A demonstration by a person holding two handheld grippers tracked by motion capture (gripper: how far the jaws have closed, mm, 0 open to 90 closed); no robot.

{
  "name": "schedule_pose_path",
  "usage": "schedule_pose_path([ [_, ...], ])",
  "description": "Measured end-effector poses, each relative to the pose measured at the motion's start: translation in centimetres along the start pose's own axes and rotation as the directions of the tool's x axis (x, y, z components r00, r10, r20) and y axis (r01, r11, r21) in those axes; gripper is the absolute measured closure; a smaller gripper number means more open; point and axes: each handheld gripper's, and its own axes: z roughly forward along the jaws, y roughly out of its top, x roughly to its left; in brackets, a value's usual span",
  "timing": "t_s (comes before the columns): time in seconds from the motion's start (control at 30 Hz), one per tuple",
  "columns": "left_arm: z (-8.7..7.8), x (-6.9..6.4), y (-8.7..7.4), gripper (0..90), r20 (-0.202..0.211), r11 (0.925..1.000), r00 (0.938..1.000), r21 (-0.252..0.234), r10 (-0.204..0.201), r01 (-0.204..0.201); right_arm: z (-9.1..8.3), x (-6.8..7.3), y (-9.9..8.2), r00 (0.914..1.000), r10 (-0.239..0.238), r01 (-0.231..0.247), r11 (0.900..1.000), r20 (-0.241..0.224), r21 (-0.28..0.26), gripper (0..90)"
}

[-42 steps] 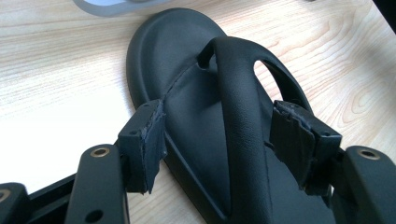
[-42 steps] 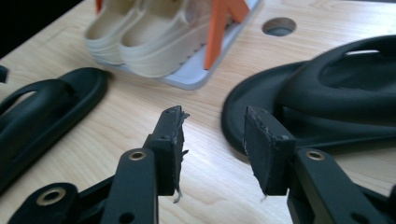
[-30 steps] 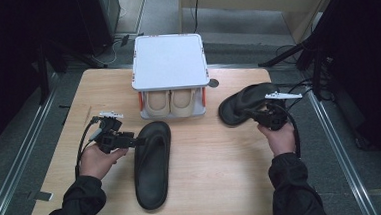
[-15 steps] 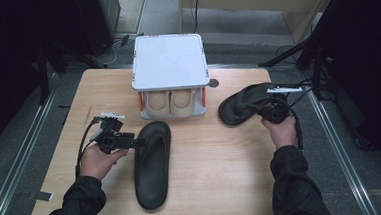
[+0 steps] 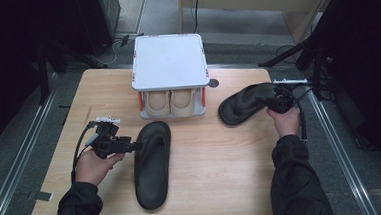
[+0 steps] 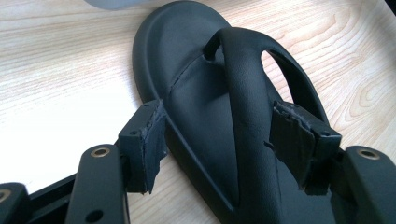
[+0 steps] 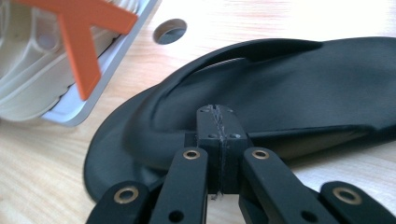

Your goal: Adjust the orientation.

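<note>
High view: right gripper [image 5: 273,102], jaws closed and empty, now nudged against black rubber flip-flop [image 5: 243,104] beside shoe rack [image 5: 170,63]; left gripper [image 5: 131,146] open astride second black flip-flop's [image 5: 153,165] strap, ungripped.

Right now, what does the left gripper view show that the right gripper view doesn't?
Left gripper view: the left tool with jaws open, set either side of the strap of a black sandal lying sole down.

Right gripper view: the right tool with jaws shut, at the edge of the other black sandal, plus an orange brace, beige shoes and a round hole in the tabletop.

Both: the light wooden table.
</note>
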Motion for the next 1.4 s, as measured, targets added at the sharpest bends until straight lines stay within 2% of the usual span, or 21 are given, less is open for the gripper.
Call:
schedule_pose_path([
  [0.1, -0.2, 0.1, -0.4, 36.4, -0.004, 0.9999, 0.9999, -0.002, -0.014, 0.014, 0.3, -1.1, 0.3, 0.9991, 0.041, -0.041, 0.9989, -0.013, -0.021, 90.0],
  [0.23, -0.4, 0.3, -0.7, 36.4, -0.009, 0.9997, 0.9997, -0.002, -0.023, 0.023, 0.5, -2.1, 0.8, 0.9981, 0.056, -0.056, 0.9983, 0.024, -0.017, 90.0],
  [0.3, -0.5, 0.3, -0.9, 36.5, -0.012, 0.9996, 0.9995, -0.001, -0.028, 0.028, 0.9, -2.5, 0.9, 0.9974, 0.052, -0.052, 0.9986, 0.05, -0.005, 90.0],
  [0.5, -0.7, 0.5, -1.2, 36.5, -0.017, 0.9994, 0.9993, -0.005, -0.033, 0.033, 1.8, -3.1, 1.1, 0.9962, 0.045, -0.046, 0.9987, 0.075, 0.019, 90.0],
  [0.77, -0.7, 0.6, -1.0, 36.5, -0.018, 0.9993, 0.9993, -0.014, -0.034, 0.033, 1.5, -2.7, 1.0, 0.9964, 0.032, -0.036, 0.9983, 0.078, 0.046, 90.0],
  [0.97, -0.6, 0.7, -0.7, 36.5, -0.007, 0.9992, 0.9994, -0.021, -0.033, 0.033, 0.6, -2.2, 0.1, 0.9972, 0.024, -0.028, 0.9982, 0.071, 0.052, 90.0],
  [1.13, -0.5, 1.0, -0.3, 36.5, 0.002, 0.999, 0.9993, -0.023, -0.038, 0.038, -0.2, -1.3, -0.7, 0.9961, -0.006, -0.001, 0.9967, 0.088, 0.082, 90.0],
  [1.4, -0.3, 1.6, 0.4, 36.5, 0.008, 0.9992, 0.9994, -0.024, -0.032, 0.032, -1.1, 0.2, -1.7, 0.9967, -0.031, 0.022, 0.9934, 0.075, 0.112, 90.0],
])
